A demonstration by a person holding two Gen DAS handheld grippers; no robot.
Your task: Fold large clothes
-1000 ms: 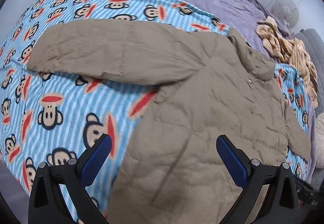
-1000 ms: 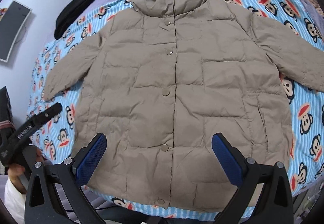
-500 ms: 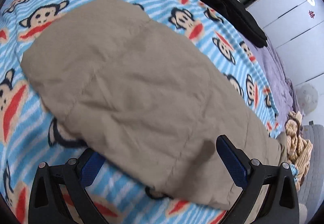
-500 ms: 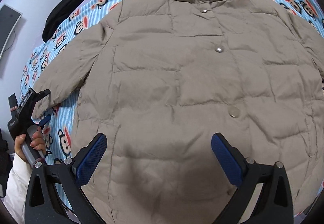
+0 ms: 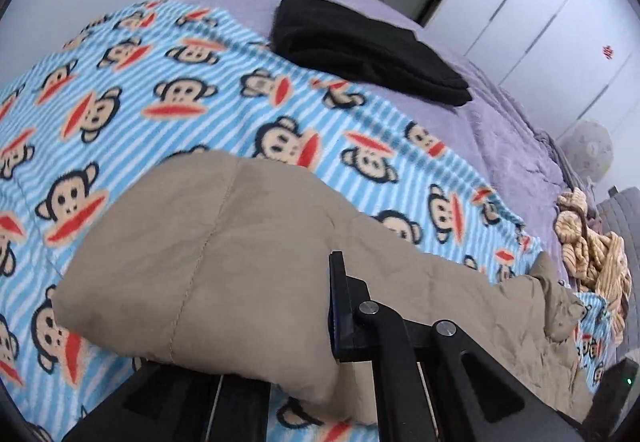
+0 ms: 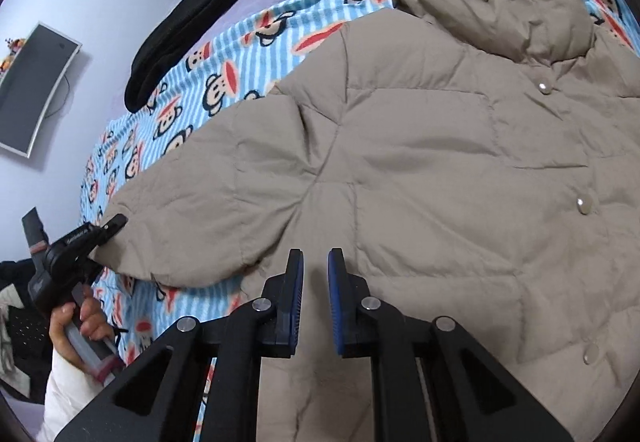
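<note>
The left gripper [image 6: 108,230], wide open a second ago, has clamped onto the cuff end of the jacket's sleeve [image 5: 224,262]; in its own view the padded cloth bulges over one finger and hides it. The right gripper [image 6: 315,262] is closing too, its blue pads [image 6: 334,282] nearly together at the jacket's side near the armpit, though whether cloth sits between them is unclear. Both holds suggest the sleeve fold is about to start. The tan quilted jacket [image 6: 440,162] lies face up and snapped shut on the monkey-print blanket [image 5: 168,94], collar toward the far side, its sleeve stretched outward.
</note>
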